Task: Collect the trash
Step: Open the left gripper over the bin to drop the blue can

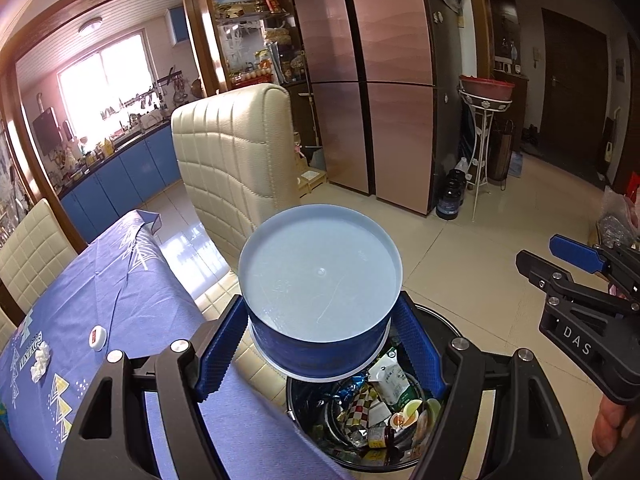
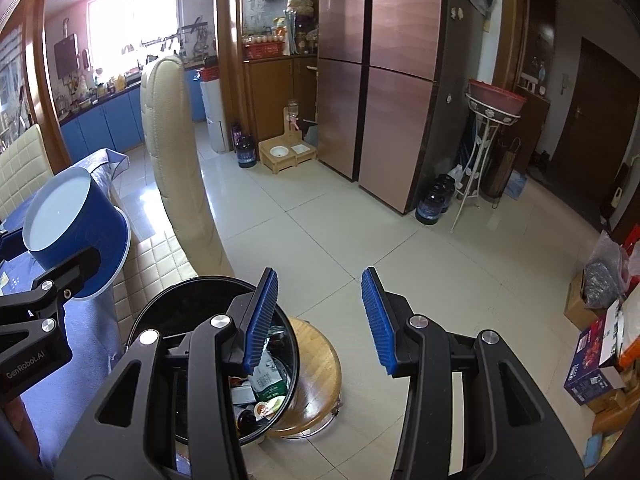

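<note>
A blue round container point(image 1: 320, 296), white inside, is clamped between the two blue ribbed pads of the left gripper point(image 1: 320, 344), one pad pressed against each side of its wall, with the white interior turned toward the left wrist camera. It is held in the air directly above the black trash bin point(image 1: 360, 420), which is seen filled with wrappers, cartons and small cups. In the right wrist view the same container point(image 2: 76, 236) is seen from the side at the left edge, tilted, with the bin point(image 2: 208, 360) below and to its right, beside a round wooden stool point(image 2: 316, 364). The right gripper point(image 2: 320, 320) is seen with its pads moderately apart and nothing between them, only floor tiles being visible in the gap; in the left wrist view it point(image 1: 560, 264) appears at the right edge. Only the left wrist view shows the table's blue cloth point(image 1: 120, 300) with a crumpled tissue point(image 1: 40, 360) and a small white cap point(image 1: 97, 338) lying on it. Cardboard boxes point(image 2: 600, 368) on the floor are shown only by the right wrist view
</note>
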`<state>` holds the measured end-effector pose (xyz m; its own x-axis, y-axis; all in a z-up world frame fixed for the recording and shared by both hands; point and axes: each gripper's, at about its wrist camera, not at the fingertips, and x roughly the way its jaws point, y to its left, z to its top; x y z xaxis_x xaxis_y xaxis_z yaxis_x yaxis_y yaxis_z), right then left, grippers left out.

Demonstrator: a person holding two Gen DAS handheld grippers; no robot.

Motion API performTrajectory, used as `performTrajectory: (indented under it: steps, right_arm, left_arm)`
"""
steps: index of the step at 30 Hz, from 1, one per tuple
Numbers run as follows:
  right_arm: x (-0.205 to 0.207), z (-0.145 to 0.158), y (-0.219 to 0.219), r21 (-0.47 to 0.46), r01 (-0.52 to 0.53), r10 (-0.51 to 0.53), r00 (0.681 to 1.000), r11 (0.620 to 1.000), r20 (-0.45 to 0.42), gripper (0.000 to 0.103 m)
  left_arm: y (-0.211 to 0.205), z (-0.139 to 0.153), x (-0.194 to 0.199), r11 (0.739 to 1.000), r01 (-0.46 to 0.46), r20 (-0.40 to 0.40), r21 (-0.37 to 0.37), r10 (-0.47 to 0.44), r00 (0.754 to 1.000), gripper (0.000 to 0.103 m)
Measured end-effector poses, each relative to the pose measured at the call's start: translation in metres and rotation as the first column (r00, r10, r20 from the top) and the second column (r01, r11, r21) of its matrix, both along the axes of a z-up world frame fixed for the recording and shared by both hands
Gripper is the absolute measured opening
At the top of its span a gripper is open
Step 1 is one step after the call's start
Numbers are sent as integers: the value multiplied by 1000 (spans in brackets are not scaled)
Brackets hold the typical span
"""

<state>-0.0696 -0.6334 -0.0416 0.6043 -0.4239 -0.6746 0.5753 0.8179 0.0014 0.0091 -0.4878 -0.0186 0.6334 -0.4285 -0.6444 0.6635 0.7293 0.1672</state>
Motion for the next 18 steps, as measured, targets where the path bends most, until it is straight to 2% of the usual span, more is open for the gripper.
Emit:
performTrajectory:
  steps: [11, 14, 18]
  right_arm:
    - [-6, -10, -17, 15, 18, -18, 1000, 1000, -3, 46]
    - [-5, -13, -19, 22, 23, -22, 1000, 999, -6, 46]
    - [-3, -16, -21, 30, 23, -23, 1000, 999, -13, 46]
  left_arm:
    - [-21, -5, -2, 1000, 18, -27, 8, -18, 999, 73]
    - [-24, -7, -1, 1000, 17, -36, 7, -17, 999, 86]
    - [-25, -9, 0, 1000, 13, -39, 3, -13, 999, 88]
